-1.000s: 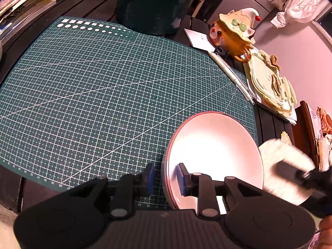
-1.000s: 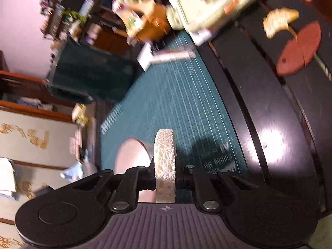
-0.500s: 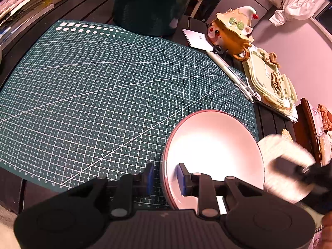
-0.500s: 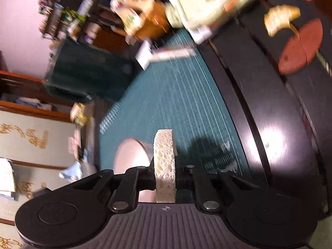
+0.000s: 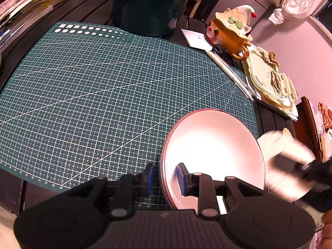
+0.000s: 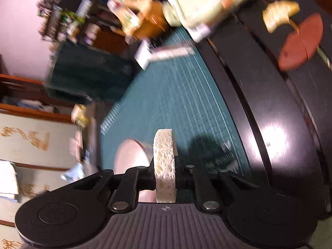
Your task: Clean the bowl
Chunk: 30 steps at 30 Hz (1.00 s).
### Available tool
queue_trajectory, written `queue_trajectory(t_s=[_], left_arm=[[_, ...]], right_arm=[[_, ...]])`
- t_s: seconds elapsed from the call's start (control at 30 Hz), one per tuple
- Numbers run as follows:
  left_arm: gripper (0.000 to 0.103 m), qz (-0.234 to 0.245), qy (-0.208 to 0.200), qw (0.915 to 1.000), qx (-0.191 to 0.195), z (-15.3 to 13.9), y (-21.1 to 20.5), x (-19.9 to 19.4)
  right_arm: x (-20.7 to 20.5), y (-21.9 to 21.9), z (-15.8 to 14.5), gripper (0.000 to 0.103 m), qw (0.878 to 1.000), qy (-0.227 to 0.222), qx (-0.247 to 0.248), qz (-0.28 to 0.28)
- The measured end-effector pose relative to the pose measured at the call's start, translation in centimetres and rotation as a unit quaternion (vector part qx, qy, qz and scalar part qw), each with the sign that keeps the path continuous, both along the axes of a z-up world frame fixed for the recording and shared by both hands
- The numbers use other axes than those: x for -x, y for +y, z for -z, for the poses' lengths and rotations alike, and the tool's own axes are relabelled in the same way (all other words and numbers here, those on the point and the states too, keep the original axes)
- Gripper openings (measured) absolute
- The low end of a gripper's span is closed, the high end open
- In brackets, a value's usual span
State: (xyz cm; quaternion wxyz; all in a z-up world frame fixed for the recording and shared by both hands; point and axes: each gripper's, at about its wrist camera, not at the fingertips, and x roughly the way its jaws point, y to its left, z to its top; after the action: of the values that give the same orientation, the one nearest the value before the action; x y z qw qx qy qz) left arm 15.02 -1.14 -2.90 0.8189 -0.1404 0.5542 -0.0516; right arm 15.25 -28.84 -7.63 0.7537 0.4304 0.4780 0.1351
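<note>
Bowl [image 5: 211, 153] sits at lower right of the left wrist view, tipped up on the green cutting mat [image 5: 108, 87], because the left gripper [image 5: 165, 176] pinches its near rim, one pad inside, one outside, likely to steady and angle it for wiping. Right gripper [image 6: 165, 178] is clenched on a pale, porous sponge [image 6: 165, 155], blurred just right of the bowl. Bowl looks white, glossy, red-rimmed, seemingly spotless.

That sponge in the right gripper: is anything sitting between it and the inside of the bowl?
Nothing visible. The sponge, clamped in the right gripper, sits just beside the bowl, whose bare interior faces it. The left gripper pinches only the near rim, away from the sponge's side.
</note>
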Motion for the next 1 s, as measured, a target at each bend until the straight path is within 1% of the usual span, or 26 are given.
queue_trajectory(t_s=[0.03, 0.1, 0.17, 0.3, 0.33, 0.4, 0.53, 0.57, 0.67, 0.77, 0.83, 0.9, 0.97, 1.0], left_arm=[[0.025, 0.0, 0.0, 1.0, 0.0, 0.0, 0.0, 0.0], [0.025, 0.0, 0.0, 1.0, 0.001, 0.0, 0.1, 0.0], [0.025, -0.001, 0.0, 1.0, 0.002, 0.0, 0.1, -0.1], [0.025, -0.002, 0.001, 1.0, 0.004, 0.0, 0.1, -0.1], [0.025, -0.002, 0.001, 1.0, 0.004, 0.0, 0.1, -0.1], [0.025, -0.002, 0.001, 1.0, 0.004, -0.1, 0.1, -0.1], [0.025, -0.002, 0.001, 1.0, 0.003, -0.1, 0.1, -0.2], [0.025, -0.002, 0.001, 1.0, 0.004, -0.1, 0.1, -0.2], [0.025, -0.002, 0.001, 1.0, 0.004, -0.1, 0.1, -0.1], [0.025, -0.002, 0.001, 1.0, 0.006, 0.1, 0.4, 0.0], [0.025, -0.003, 0.001, 1.0, 0.007, 0.1, 0.4, 0.0], [0.025, -0.002, 0.001, 1.0, 0.006, 0.1, 0.4, -0.1], [0.025, -0.002, 0.001, 1.0, 0.006, 0.1, 0.3, -0.1], [0.025, -0.002, 0.001, 1.0, 0.005, 0.1, 0.3, -0.1]], right_arm=[[0.1, -0.2, -0.5, 0.013, 1.0, -0.013, -0.003, 0.003], [0.1, -0.2, -0.6, 0.013, 1.0, -0.017, 0.0, 0.003], [0.1, 0.1, -0.2, 0.013, 1.0, -0.006, 0.012, -0.001], [-0.3, 1.4, 1.7, 0.013, 0.998, 0.041, 0.034, -0.036], [-0.3, 1.5, 1.8, 0.013, 0.998, 0.042, 0.035, -0.036], [-0.1, 1.1, 1.5, 0.013, 0.999, 0.032, 0.03, -0.027], [0.1, 0.0, -0.5, 0.013, 1.0, -0.019, 0.01, -0.005], [0.2, 0.0, -0.7, 0.013, 1.0, -0.023, 0.01, -0.003], [0.0, 0.6, 0.1, 0.013, 0.999, 0.001, 0.033, -0.015], [-0.1, 1.5, 1.7, 0.013, 0.998, 0.042, 0.039, -0.038], [-0.1, 1.6, 1.9, 0.013, 0.997, 0.047, 0.04, -0.041], [0.0, 1.1, 1.1, 0.013, 0.999, 0.029, 0.03, -0.028], [0.3, 0.3, -0.2, 0.013, 1.0, -0.006, 0.018, -0.008], [0.3, 0.2, -0.6, 0.013, 1.0, -0.016, 0.017, -0.005]])
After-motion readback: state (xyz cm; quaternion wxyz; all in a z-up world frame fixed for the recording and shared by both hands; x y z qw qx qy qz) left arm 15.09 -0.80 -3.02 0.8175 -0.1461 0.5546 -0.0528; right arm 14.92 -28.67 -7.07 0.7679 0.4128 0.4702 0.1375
